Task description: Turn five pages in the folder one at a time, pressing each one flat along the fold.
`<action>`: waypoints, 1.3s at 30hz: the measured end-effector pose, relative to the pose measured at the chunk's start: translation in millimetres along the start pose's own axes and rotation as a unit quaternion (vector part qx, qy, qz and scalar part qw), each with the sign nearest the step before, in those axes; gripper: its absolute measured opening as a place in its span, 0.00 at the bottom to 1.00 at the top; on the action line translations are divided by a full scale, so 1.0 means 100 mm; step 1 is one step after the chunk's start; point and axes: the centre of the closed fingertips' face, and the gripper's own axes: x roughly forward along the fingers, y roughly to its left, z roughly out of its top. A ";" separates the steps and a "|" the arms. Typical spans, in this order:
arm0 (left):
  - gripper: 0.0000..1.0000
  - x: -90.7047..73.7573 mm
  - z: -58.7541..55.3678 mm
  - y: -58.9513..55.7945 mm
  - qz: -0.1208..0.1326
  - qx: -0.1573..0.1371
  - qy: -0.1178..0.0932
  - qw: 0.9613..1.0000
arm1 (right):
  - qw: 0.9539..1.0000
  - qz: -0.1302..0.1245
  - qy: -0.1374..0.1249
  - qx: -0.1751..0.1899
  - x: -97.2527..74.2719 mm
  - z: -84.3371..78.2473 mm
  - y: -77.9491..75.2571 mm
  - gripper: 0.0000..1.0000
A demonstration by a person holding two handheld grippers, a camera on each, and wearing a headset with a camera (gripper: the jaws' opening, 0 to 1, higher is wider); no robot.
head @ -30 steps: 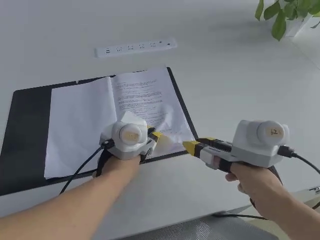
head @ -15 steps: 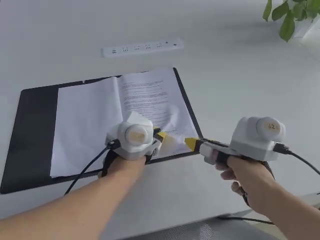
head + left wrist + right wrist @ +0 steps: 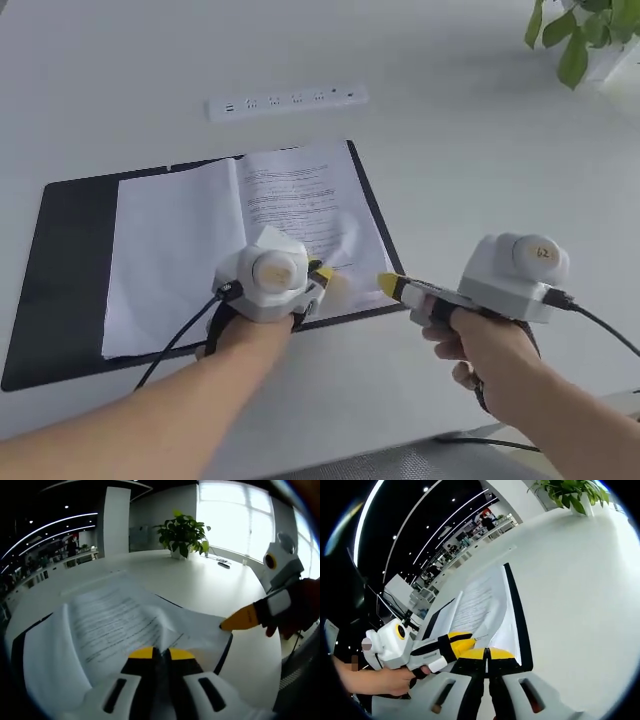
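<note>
My left gripper (image 3: 320, 272) and right gripper (image 3: 388, 285) are both closed, empty; the page (image 3: 300, 200) looks thin and floppy, so I'd pinch its near corner lightly.

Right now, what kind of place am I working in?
Probably an open-plan office: a big white table with a power strip and an open folder of printed pages, a potted plant by bright windows, and long strip lights over distant desks.

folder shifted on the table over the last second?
No. The folder keeps its place just below the power strip; the whole head view slid slightly, so that is the camera moving.
</note>
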 end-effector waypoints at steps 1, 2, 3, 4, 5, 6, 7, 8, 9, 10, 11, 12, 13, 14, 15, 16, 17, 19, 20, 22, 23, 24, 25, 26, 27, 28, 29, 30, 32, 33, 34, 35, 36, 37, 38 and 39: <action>0.07 0.00 0.00 0.00 -0.001 -0.003 0.000 1.000 | 1.000 -0.001 -0.001 0.000 -0.01 0.00 0.00 0.00; 0.08 0.00 0.01 0.00 0.000 -0.012 -0.001 1.000 | 1.000 -0.001 -0.003 -0.003 -0.01 0.01 0.01 0.00; 0.08 0.00 0.01 0.00 -0.002 -0.022 0.001 1.000 | 1.000 0.001 -0.008 -0.003 -0.02 0.03 0.02 0.00; 0.07 -0.01 0.01 0.01 0.001 -0.022 0.004 1.000 | 1.000 0.001 -0.009 -0.002 -0.03 0.04 0.02 0.00; 0.06 -0.04 0.00 0.01 0.000 -0.025 0.006 1.000 | 1.000 0.004 -0.014 0.000 -0.04 0.06 0.04 0.00; 0.07 -0.05 0.00 0.01 -0.001 -0.031 0.008 0.999 | 1.000 0.005 -0.017 0.002 -0.04 0.08 0.05 0.00; 0.09 -0.07 0.00 0.01 -0.002 -0.034 0.010 0.999 | 1.000 0.006 -0.018 0.002 -0.04 0.09 0.06 0.00; 0.12 -0.09 -0.01 -0.01 -0.004 -0.037 0.010 0.999 | 1.000 0.009 -0.019 0.000 -0.04 0.10 0.09 0.00; 0.15 -0.12 -0.01 -0.01 -0.003 -0.036 0.012 0.999 | 1.000 0.013 -0.022 -0.002 -0.05 0.11 0.12 0.00; 0.18 -0.15 -0.01 -0.01 -0.001 -0.034 0.014 0.999 | 1.000 0.015 -0.024 -0.004 -0.05 0.12 0.14 0.00; 0.21 -0.19 -0.02 0.00 0.000 -0.036 0.015 0.999 | 0.999 0.021 -0.028 -0.006 -0.06 0.14 0.19 0.00; 0.19 -0.23 -0.03 0.01 -0.002 -0.038 0.016 0.999 | 0.999 0.028 -0.032 -0.009 -0.07 0.16 0.23 0.00; 0.18 -0.30 -0.02 0.03 0.000 -0.033 0.014 0.999 | 0.999 0.034 -0.036 -0.013 -0.08 0.18 0.29 0.00; 0.19 -0.37 -0.01 0.07 0.004 -0.035 0.008 0.999 | 0.998 0.041 -0.039 -0.017 -0.09 0.20 0.34 0.00; 0.19 -0.43 0.00 0.10 0.007 -0.043 0.003 0.999 | 0.998 0.047 -0.042 -0.019 -0.10 0.22 0.38 0.00; 0.19 -0.48 0.00 0.12 0.008 -0.045 0.003 0.999 | 0.997 0.052 -0.046 -0.024 -0.11 0.24 0.44 0.00; 0.20 -0.54 -0.01 0.17 0.014 -0.046 0.002 0.999 | 0.997 0.057 -0.048 -0.030 -0.13 0.25 0.51 0.00; 0.21 -0.64 -0.01 0.22 0.017 -0.053 -0.002 0.998 | 0.996 0.071 -0.051 -0.036 -0.15 0.27 0.64 0.00; 0.21 -0.70 0.00 0.24 0.020 -0.054 -0.006 0.998 | 0.995 0.077 -0.052 -0.042 -0.17 0.27 0.70 0.00; 0.23 -0.85 0.01 0.31 0.027 -0.054 -0.012 0.998 | 0.992 0.096 -0.055 -0.060 -0.19 0.29 0.87 0.00; 0.24 -0.94 0.03 0.35 0.032 -0.057 -0.019 0.998 | 0.991 0.105 -0.055 -0.068 -0.21 0.30 0.97 0.00; 0.24 -1.00 0.03 0.38 0.034 -0.056 -0.021 0.998 | 0.989 0.110 -0.055 -0.077 -0.21 0.30 1.04 0.00; 0.24 -1.09 0.04 0.42 0.039 -0.059 -0.027 0.997 | 0.987 0.120 -0.056 -0.087 -0.22 0.31 1.13 0.00; 0.24 -1.14 0.05 0.45 0.041 -0.061 -0.030 0.997 | 0.986 0.127 -0.056 -0.092 -0.23 0.31 1.19 0.00; 0.25 -1.23 0.05 0.49 0.045 -0.065 -0.035 0.996 | 0.984 0.134 -0.055 -0.102 -0.23 0.31 1.28 0.00; 0.25 -1.29 0.05 0.51 0.047 -0.066 -0.039 0.996 | 0.983 0.138 -0.055 -0.109 -0.23 0.31 1.34 0.00; 0.25 -1.35 0.06 0.53 0.050 -0.067 -0.042 0.996 | 0.981 0.146 -0.054 -0.115 -0.22 0.31 1.43 0.00; 0.25 -1.45 0.07 0.55 0.052 -0.071 -0.049 0.995 | 0.980 0.152 -0.055 -0.117 -0.21 0.31 1.48 0.00; 0.25 -1.59 0.08 0.59 0.058 -0.071 -0.056 0.994 | 0.977 0.162 -0.052 -0.127 -0.18 0.29 1.61 0.00; 0.25 -1.66 0.08 0.61 0.060 -0.074 -0.062 0.994 | 0.976 0.167 -0.051 -0.128 -0.17 0.28 1.66 0.00; 0.25 -1.75 0.08 0.64 0.066 -0.075 -0.067 0.993 | 0.974 0.175 -0.049 -0.133 -0.15 0.26 1.74 0.00; 0.25 -1.81 0.07 0.66 0.068 -0.076 -0.069 0.992 | 0.973 0.177 -0.046 -0.138 -0.13 0.24 1.79 0.00; 0.25 -1.90 0.06 0.69 0.072 -0.077 -0.071 0.992 | 0.971 0.185 -0.044 -0.142 -0.11 0.21 1.86 0.00; 0.25 -1.96 0.05 0.72 0.076 -0.078 -0.074 0.991 | 0.971 0.187 -0.043 -0.142 -0.10 0.20 1.89 0.00; 0.24 -2.01 0.04 0.74 0.078 -0.077 -0.076 0.991 | 0.970 0.193 -0.038 -0.146 -0.07 0.17 1.95 0.00; 0.25 -2.06 0.02 0.76 0.080 -0.075 -0.076 0.991 | 0.969 0.195 -0.036 -0.149 -0.04 0.15 1.99 0.00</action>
